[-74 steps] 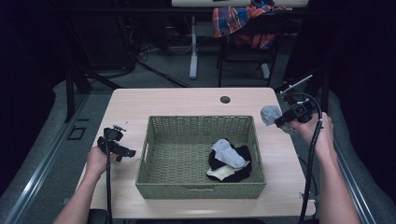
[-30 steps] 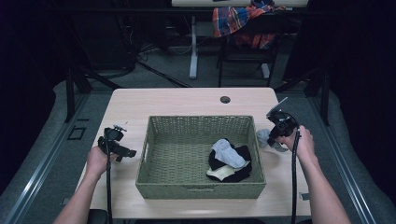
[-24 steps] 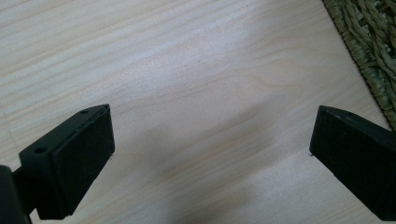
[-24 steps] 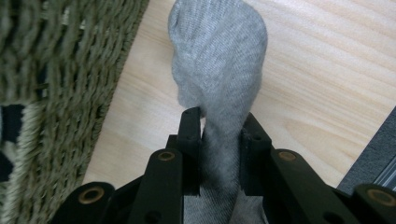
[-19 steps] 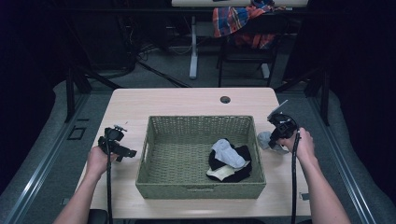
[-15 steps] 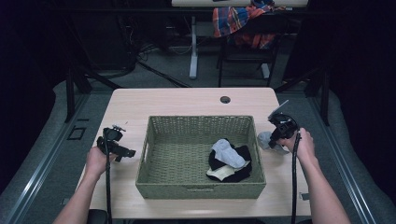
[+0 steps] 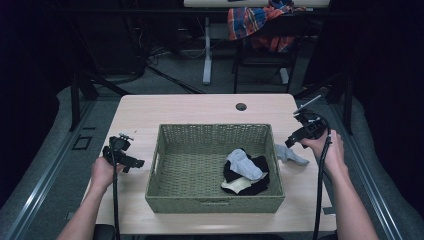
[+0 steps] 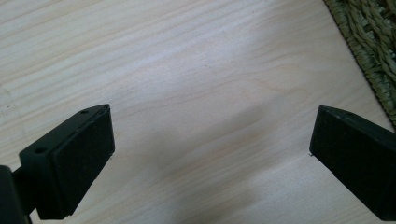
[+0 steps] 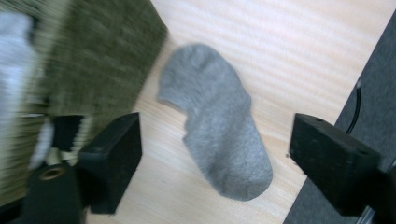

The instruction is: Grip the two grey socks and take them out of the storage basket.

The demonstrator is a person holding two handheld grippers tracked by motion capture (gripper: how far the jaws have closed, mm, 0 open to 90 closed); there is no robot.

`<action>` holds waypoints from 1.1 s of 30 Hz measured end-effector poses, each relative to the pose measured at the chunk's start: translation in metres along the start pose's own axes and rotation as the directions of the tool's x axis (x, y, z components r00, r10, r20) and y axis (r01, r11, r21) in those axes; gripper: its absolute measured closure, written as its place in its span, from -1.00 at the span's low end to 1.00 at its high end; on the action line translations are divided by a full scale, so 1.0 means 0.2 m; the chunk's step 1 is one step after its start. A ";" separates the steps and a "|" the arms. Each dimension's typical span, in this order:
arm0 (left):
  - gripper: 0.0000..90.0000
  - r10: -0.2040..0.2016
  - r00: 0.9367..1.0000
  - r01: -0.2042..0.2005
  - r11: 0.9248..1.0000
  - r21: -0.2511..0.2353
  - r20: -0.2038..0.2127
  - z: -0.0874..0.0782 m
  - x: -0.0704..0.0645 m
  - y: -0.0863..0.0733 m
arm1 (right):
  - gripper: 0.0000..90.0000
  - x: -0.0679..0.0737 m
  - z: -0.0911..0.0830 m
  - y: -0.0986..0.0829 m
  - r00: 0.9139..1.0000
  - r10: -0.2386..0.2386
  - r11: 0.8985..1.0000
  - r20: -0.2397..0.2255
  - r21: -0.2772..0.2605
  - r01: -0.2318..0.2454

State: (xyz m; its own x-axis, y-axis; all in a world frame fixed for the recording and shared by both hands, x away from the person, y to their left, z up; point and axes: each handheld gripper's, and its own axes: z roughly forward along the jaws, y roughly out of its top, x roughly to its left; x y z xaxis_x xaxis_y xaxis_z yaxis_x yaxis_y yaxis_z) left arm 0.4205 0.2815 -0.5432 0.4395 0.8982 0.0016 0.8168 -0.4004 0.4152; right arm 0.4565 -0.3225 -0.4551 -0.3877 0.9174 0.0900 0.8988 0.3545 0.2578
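Blurring basket (image 9: 79, 65) beside grey sock (image 9: 219, 135)

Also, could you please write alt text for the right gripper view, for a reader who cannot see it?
A grey sock lies flat on the pale wooden table, between the two wide-open black jaws of the right gripper and apart from both. The corner of a green woven basket, blurred, fills the upper left beside the sock.
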 end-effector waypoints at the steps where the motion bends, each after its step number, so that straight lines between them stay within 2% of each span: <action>1: -1.00 0.007 1.000 -0.007 1.000 0.000 -0.002 0.00 0.00 0.00 | -0.69 0.01 -0.02 0.00 1.000 -0.002 1.000 -0.001 -0.016 0.002; 5: -1.00 0.007 1.000 -0.007 1.000 0.001 0.002 0.00 -0.01 0.00 | -0.85 0.08 -0.13 0.00 1.000 -0.020 0.998 -0.007 -0.060 0.020; 9: -1.00 0.007 1.000 -0.007 1.000 0.006 0.004 0.01 0.00 0.00 | -0.94 0.18 -0.19 0.02 0.997 -0.080 0.993 -0.012 -0.089 0.079; 12: -1.00 0.014 1.000 -0.014 1.000 0.009 0.005 0.01 -0.01 0.01 | -1.00 0.25 -0.21 0.03 0.991 -0.130 0.988 -0.016 -0.084 0.128; 16: -1.00 0.001 1.000 -0.001 1.000 0.005 0.003 0.00 0.00 0.00 | -1.00 0.36 -0.24 0.05 0.983 -0.183 0.979 -0.026 -0.093 0.180; 19: -1.00 0.007 1.000 -0.007 1.000 0.008 0.005 0.01 0.00 0.00 | -1.00 0.44 -0.24 0.06 0.977 -0.210 0.972 -0.037 -0.117 0.204; 23: -1.00 0.013 1.000 -0.013 1.000 0.006 0.005 0.01 -0.01 0.00 | -1.00 0.55 -0.22 0.08 0.959 -0.282 0.954 -0.038 -0.123 0.275; 25: -1.00 0.006 1.000 -0.006 1.000 0.004 0.006 0.00 -0.01 0.00 | -1.00 0.60 -0.19 0.09 0.952 -0.302 0.949 -0.045 -0.115 0.295; 29: -1.00 0.008 1.000 -0.008 1.000 0.004 0.005 0.01 0.00 0.00 | -1.00 0.67 -0.11 0.12 0.944 -0.322 0.945 -0.072 -0.083 0.316; 31: -1.00 0.011 1.000 -0.012 1.000 0.007 0.010 0.01 -0.01 0.00 | -1.00 0.70 -0.06 0.13 0.942 -0.323 0.946 -0.086 -0.048 0.320; 32: -1.00 0.013 1.000 -0.013 1.000 0.007 0.011 0.01 -0.01 0.00 | -1.00 0.71 -0.05 0.13 0.937 -0.339 0.941 -0.085 -0.032 0.337; 33: -1.00 0.012 1.000 -0.012 1.000 0.005 0.009 0.01 -0.01 0.00 | -1.00 0.72 -0.02 0.14 0.935 -0.344 0.939 -0.081 -0.020 0.344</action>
State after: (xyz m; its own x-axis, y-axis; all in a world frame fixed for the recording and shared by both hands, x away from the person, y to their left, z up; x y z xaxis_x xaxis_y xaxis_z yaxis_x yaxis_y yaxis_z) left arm 0.4200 0.2794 -0.5445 0.4523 0.8918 -0.0016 0.8135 -0.4118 0.4107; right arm 0.4236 -0.1808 -0.4304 -0.6887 0.7213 0.0736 0.7065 0.6448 0.2918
